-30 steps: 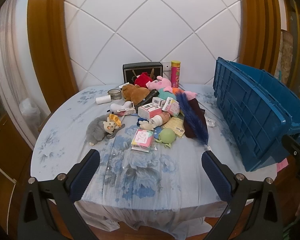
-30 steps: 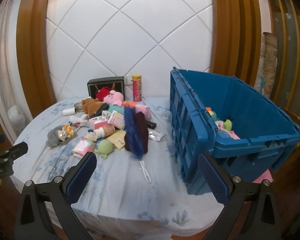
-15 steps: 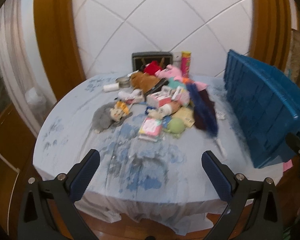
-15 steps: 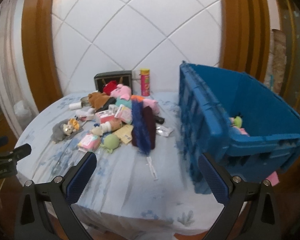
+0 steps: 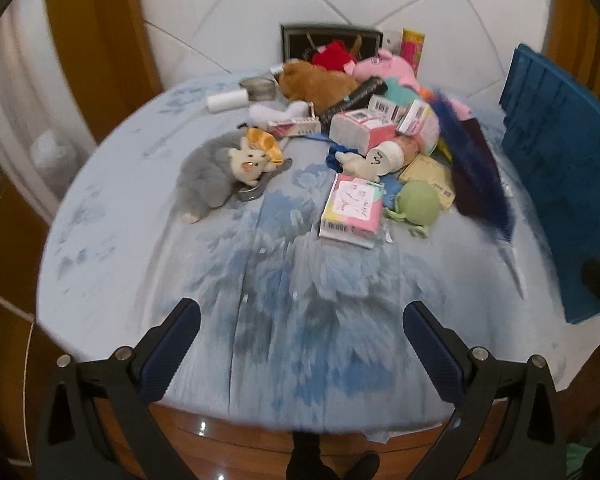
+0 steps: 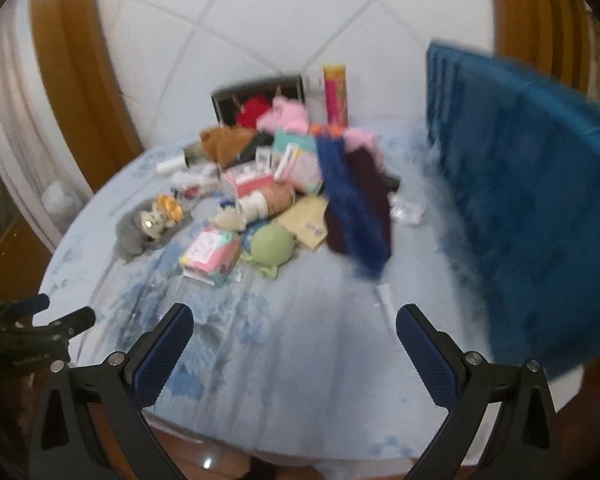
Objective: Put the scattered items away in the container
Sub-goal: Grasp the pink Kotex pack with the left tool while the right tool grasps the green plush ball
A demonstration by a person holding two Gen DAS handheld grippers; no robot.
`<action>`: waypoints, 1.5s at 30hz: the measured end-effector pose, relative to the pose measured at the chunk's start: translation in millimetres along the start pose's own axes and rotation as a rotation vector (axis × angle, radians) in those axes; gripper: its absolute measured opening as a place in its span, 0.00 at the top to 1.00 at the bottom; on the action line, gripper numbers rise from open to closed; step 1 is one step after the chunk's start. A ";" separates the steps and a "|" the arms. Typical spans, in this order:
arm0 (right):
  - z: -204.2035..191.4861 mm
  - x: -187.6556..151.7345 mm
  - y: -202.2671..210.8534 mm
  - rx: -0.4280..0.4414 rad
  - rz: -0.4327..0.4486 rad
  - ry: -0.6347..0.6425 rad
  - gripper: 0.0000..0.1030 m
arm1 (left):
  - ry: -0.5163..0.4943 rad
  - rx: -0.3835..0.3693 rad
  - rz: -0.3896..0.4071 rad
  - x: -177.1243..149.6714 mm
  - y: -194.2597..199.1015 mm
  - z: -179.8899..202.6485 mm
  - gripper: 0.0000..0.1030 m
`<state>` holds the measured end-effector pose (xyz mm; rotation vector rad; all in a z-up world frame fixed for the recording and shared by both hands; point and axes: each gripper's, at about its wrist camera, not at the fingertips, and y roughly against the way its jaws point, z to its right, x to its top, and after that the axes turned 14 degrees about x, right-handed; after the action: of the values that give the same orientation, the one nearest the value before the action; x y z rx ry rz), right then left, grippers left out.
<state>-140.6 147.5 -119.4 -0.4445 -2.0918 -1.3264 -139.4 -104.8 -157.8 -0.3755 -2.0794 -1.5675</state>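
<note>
I'm holding my left gripper (image 5: 300, 346) and right gripper (image 6: 294, 344) spread wide and empty, hovering over the near table edge (image 5: 112, 312). The scattered pile is sitting mid-table, blue crate (image 5: 560, 160) on the right. Nearest picks: grey plush (image 5: 216, 172), soft and light, pinch its body; pink packet (image 5: 352, 210) looks slick, so I'm judging an edge grip best.

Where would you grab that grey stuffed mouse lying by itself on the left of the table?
Across the round body of the grey stuffed mouse, coming from above and the near side. It lies apart from the pile, so open jaws fit round its soft middle; the head is lumpier.
</note>
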 end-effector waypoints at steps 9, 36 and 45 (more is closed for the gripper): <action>7.6 25.0 -116.6 -0.079 -0.110 -0.095 0.00 | -0.142 -0.093 -0.103 56.4 -117.7 50.4 0.11; 41.8 54.3 -261.9 0.006 -0.267 -0.098 0.21 | -0.172 -0.074 -0.186 83.3 -209.2 93.5 0.29; 43.9 52.1 -272.7 0.030 -0.277 -0.088 0.32 | -0.155 -0.072 -0.183 86.1 -205.2 93.3 0.28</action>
<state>-350.5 64.6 -287.0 -0.2074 -2.3073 -1.4499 -335.5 -83.9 -296.8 -0.3504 -2.2324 -1.7734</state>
